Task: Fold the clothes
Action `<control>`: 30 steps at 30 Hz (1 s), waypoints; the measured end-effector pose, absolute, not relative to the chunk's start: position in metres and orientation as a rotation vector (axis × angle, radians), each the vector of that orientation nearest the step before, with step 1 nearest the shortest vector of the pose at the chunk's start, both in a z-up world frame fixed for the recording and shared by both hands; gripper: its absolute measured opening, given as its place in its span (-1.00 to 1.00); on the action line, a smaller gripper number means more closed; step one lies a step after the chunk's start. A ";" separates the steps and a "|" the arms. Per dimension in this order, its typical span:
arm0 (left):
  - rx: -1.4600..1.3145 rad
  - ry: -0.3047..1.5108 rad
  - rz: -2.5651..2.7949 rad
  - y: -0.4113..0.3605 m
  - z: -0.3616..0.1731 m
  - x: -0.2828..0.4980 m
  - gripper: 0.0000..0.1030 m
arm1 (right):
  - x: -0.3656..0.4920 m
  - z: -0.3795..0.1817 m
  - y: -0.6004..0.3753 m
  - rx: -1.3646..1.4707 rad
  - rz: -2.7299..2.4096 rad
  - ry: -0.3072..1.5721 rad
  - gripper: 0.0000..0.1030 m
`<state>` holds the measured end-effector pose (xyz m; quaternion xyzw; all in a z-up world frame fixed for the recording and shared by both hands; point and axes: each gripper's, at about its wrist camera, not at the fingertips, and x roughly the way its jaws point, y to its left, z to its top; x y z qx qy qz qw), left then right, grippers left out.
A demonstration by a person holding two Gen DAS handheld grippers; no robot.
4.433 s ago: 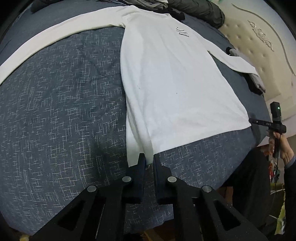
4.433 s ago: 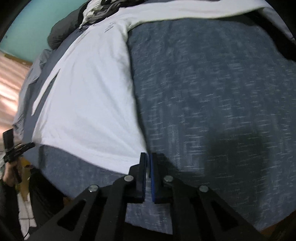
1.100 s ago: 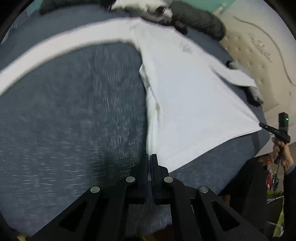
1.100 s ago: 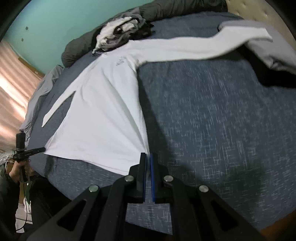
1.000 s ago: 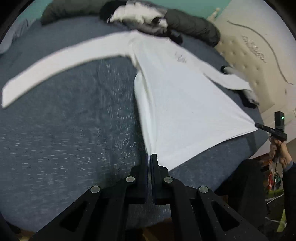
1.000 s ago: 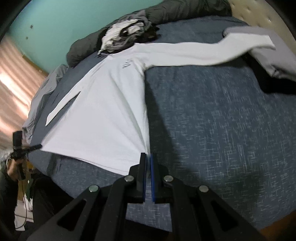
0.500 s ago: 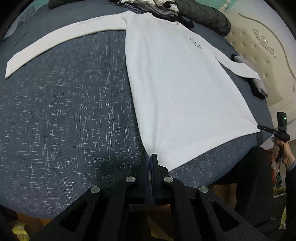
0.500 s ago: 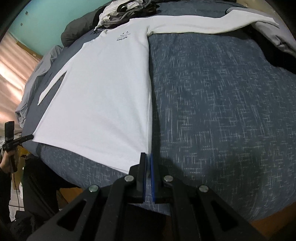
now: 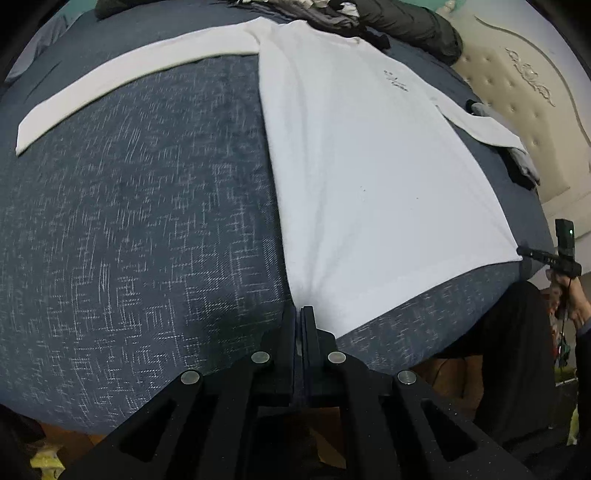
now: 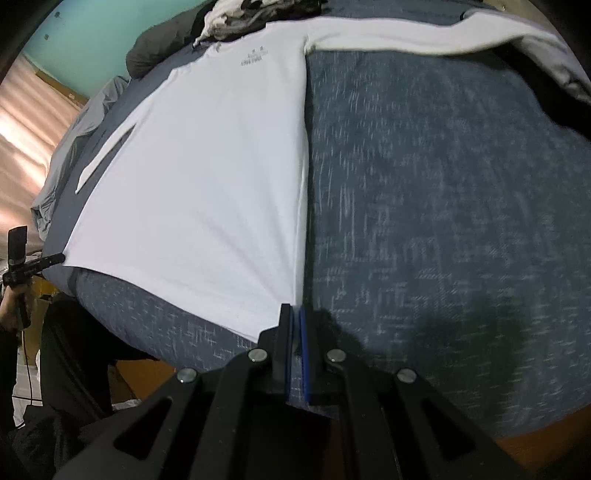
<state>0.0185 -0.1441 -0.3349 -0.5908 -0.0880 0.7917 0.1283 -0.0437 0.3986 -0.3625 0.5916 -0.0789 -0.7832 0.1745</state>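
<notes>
A white long-sleeved shirt (image 9: 369,177) (image 10: 207,177) lies spread flat on a dark blue bed cover (image 9: 129,240), with both sleeves stretched out sideways. My left gripper (image 9: 298,314) is shut on the shirt's left hem corner, low over the near edge of the bed. In the right wrist view my right gripper (image 10: 294,312) is shut on the other hem corner. Each gripper also shows small in the other's view, at the far end of the hem: the right gripper (image 9: 532,253) and the left gripper (image 10: 51,260).
A heap of dark and grey clothes (image 9: 369,14) (image 10: 258,11) lies beyond the collar. A cream tufted headboard (image 9: 524,92) stands at the right of the left wrist view, with a grey garment (image 9: 521,162) next to it. The bed's near edge drops to the floor.
Both grippers have sunk toward the bed with the hem corners held. The shirt, lifted and rippling a second ago, now lies flat and smooth on the cover.
</notes>
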 end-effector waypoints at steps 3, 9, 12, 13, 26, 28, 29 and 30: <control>-1.727 -0.262 2.299 -0.145 -0.339 0.019 -0.95 | -0.041 -0.362 0.400 1.661 -2.225 -0.244 -0.94; -1.782 -0.233 2.271 -0.141 -0.358 0.018 -0.95 | -0.040 -0.367 0.404 1.677 -2.222 -0.256 -0.94; -1.789 -0.257 2.265 -0.144 -0.362 0.017 -0.95 | -0.038 -0.368 0.404 1.676 -2.223 -0.255 -0.94; -1.790 -0.256 2.261 -0.145 -0.363 0.018 -0.95 | -0.038 -0.368 0.404 1.676 -2.223 -0.256 -0.94; -1.806 -0.301 2.241 -0.148 -0.369 0.015 -0.93 | -0.030 -0.368 0.405 1.647 -2.233 -0.320 -0.92; -1.808 -0.302 2.247 -0.150 -0.365 0.016 -0.92 | -0.027 -0.367 0.407 1.654 -2.232 -0.329 -0.92; -1.808 -0.302 2.254 -0.151 -0.363 0.016 -0.92 | -0.026 -0.366 0.408 1.659 -2.234 -0.324 -0.92; -1.811 -0.301 2.269 -0.153 -0.360 0.016 -0.92 | -0.026 -0.364 0.410 1.664 -2.238 -0.316 -0.91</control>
